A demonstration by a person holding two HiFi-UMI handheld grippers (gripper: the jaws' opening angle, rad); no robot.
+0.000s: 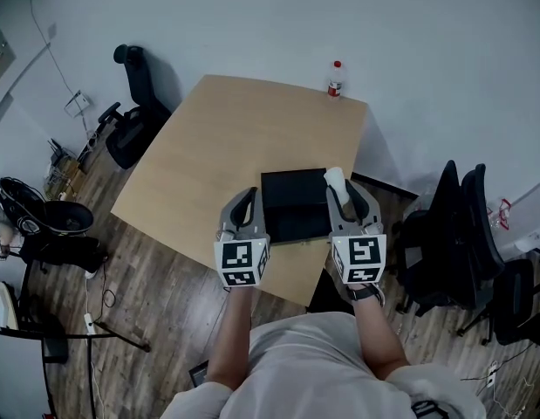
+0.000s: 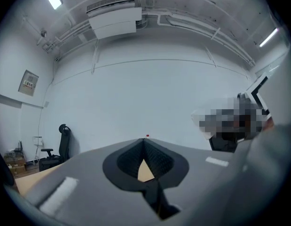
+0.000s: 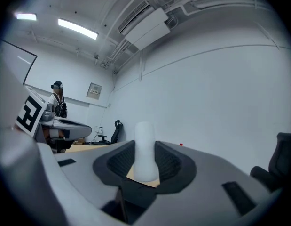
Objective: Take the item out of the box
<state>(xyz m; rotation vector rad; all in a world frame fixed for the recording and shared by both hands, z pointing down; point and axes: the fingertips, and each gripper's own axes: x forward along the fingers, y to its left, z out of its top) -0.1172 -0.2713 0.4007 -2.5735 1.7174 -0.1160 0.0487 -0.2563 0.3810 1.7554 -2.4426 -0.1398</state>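
A flat black box (image 1: pixel 291 206) lies on the tan table (image 1: pixel 208 147) near its front edge. My right gripper (image 1: pixel 344 190) is shut on a white, rounded, stick-like item (image 1: pixel 337 180), held upright over the box's right edge. In the right gripper view the white item (image 3: pixel 145 149) stands between the two dark pads (image 3: pixel 169 164). My left gripper (image 1: pixel 248 193) hovers at the box's left edge, its fingertips together and nothing between them. In the left gripper view the jaw tips of the left gripper (image 2: pixel 144 141) meet, with only a sliver of table below them. The inside of the box is hidden.
A clear bottle with a red cap (image 1: pixel 336 78) stands at the table's far corner. One black office chair (image 1: pixel 134 112) is at the far left, and more dark chairs (image 1: pixel 466 225) crowd the right side. A person (image 3: pixel 57 100) stands off to the left in the right gripper view.
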